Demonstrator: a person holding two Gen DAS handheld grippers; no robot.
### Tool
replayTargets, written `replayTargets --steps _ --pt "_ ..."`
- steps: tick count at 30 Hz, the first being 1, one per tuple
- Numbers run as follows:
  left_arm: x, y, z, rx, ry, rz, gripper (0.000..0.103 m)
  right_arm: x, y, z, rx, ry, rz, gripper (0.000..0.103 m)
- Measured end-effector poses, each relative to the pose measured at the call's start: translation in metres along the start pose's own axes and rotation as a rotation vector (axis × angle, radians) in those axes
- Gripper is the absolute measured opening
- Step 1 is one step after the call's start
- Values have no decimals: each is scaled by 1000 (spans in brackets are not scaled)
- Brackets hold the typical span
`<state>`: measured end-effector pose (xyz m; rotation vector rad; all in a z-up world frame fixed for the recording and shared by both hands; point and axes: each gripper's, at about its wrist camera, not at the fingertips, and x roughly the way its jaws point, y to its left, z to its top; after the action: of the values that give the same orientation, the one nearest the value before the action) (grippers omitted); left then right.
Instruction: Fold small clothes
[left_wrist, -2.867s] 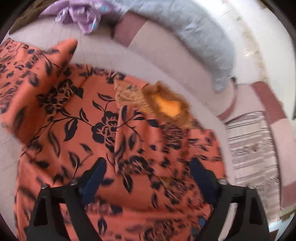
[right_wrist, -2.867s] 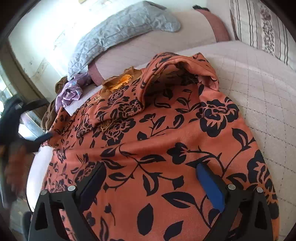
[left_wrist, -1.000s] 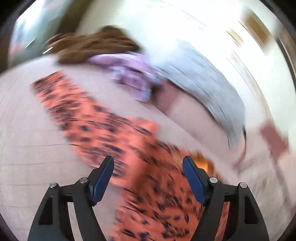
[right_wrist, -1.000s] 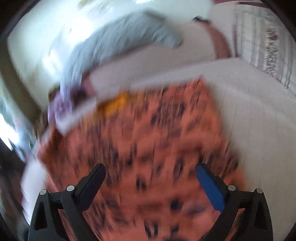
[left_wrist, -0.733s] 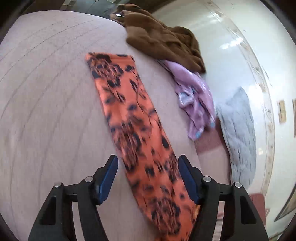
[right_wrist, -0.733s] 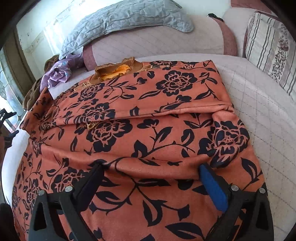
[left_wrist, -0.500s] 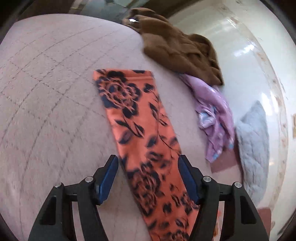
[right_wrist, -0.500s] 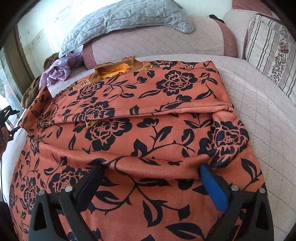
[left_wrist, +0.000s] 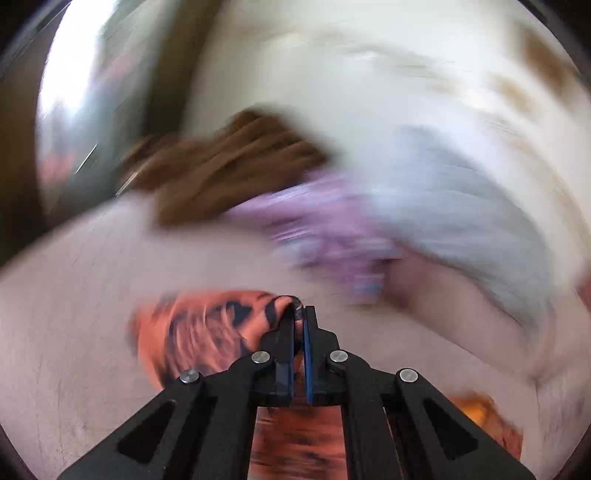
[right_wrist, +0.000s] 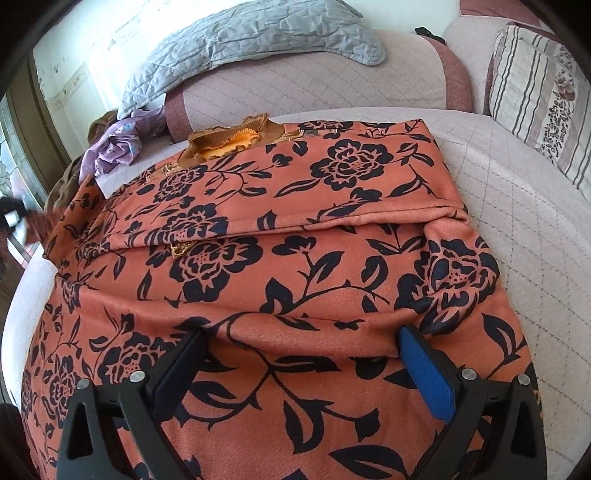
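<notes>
Orange fabric with a black floral print, a garment (right_wrist: 295, 229), is spread across the quilted pink bed (right_wrist: 517, 206), one side folded over the middle. A sleeve end of it (left_wrist: 207, 325) is pinched between the closed jaws of the left gripper (left_wrist: 298, 314), though that view is heavily blurred. The right gripper (right_wrist: 299, 350) is held wide apart over the lower part of the garment, nothing being clamped. A grey quilt (right_wrist: 240, 40), a purple cloth (right_wrist: 114, 146) and a striped pillow (right_wrist: 535, 96) are seen behind.
</notes>
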<state>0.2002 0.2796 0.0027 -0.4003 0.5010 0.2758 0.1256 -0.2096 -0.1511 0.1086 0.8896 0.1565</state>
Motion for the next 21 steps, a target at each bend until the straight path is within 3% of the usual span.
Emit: replayTargets --steps 3,5,7,8,9,10,12,14,18,21 --pt "-45 -117 -20 205 -54 -214 4 -2 -1 -1 11 -6 11 103" --pt "-56 -175 -46 316 -19 -317 4 -3 -3 -1 18 -11 20 103" --pt "-52 -233 -93 457 78 -387 8 -4 -4 -1 25 -14 28 103" --pt "-41 -255 -121 535 154 -408 15 -5 -5 -1 30 -16 34 103" --pt "-28 -267 -146 584 232 -395 37 -5 -6 -1 37 -16 44 103" --pt "-17 -272 -163 603 297 -369 54 -6 -8 0 44 -16 54 103" --pt "-5 -266 -190 611 396 -315 55 -10 -12 3 66 -11 80 103" --pt "-15 -242 -199 573 379 -293 57 -19 -22 9 136 15 143 103" --pt "-40 -171 -182 451 292 -211 75 -36 -39 31 252 -25 226 103" --pt "-40 -120 -175 364 264 -125 77 -28 -47 64 331 -30 289 103"
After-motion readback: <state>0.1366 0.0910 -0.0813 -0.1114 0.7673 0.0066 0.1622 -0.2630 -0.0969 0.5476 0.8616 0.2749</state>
